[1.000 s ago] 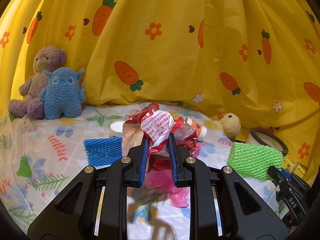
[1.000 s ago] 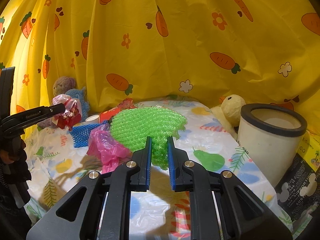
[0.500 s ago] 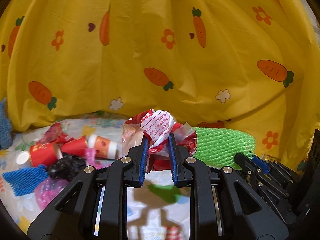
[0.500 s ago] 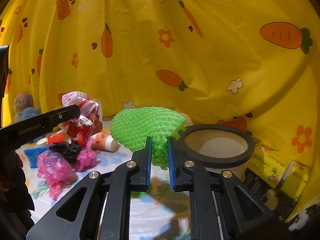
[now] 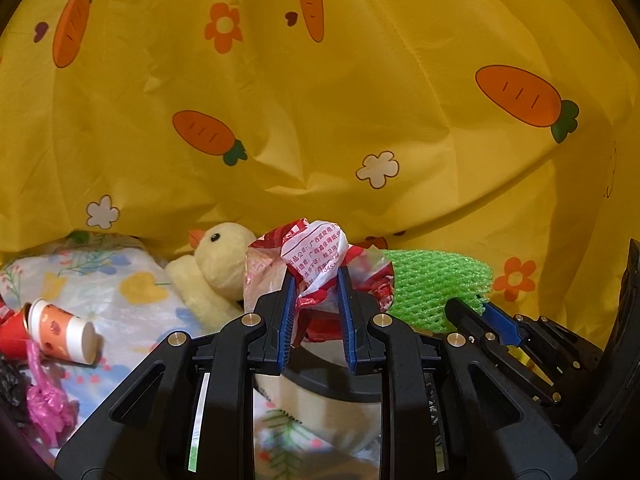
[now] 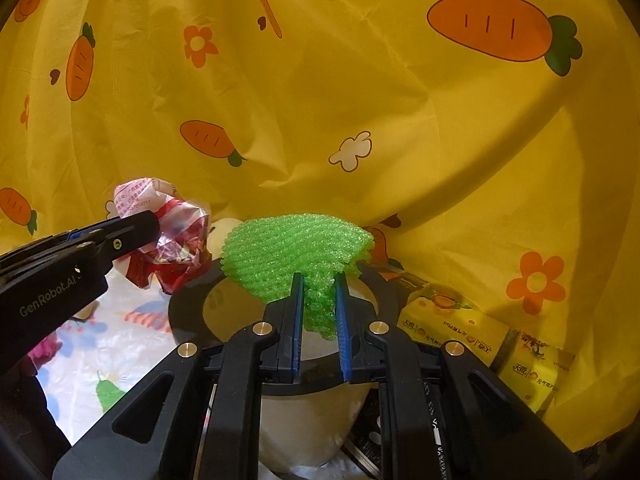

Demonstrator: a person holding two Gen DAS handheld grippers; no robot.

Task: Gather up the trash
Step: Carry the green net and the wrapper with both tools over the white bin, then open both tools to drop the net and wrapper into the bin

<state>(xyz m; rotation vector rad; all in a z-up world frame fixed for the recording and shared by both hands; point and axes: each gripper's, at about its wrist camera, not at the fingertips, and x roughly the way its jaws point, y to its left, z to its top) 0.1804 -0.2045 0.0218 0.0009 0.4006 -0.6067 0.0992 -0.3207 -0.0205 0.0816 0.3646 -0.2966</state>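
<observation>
My left claw (image 5: 316,280) was pinched on a crumpled red-and-white wrapper (image 5: 316,252), its blue pads pressing both sides while the bulk of the wrapper bulged up and forward past the tips. From my right wrist view that wrapper (image 6: 168,240) hung at the left edge of the bin's black rim (image 6: 188,300). My right claw (image 6: 318,284) was clamped on a green foam net (image 6: 296,248); a narrow tail of it ran down between the pads and the wide fan of it spread above the tips, over the white bin's mouth. In the left view the net (image 5: 432,284) sat just right of the wrapper. Whether either piece touched the rim, I could not tell. A yellow plush duck (image 5: 218,256) lay behind on the flowered counter (image 5: 132,304), with a toppled paper cup (image 5: 60,332) and a pink bag (image 5: 48,408) off to the left.
</observation>
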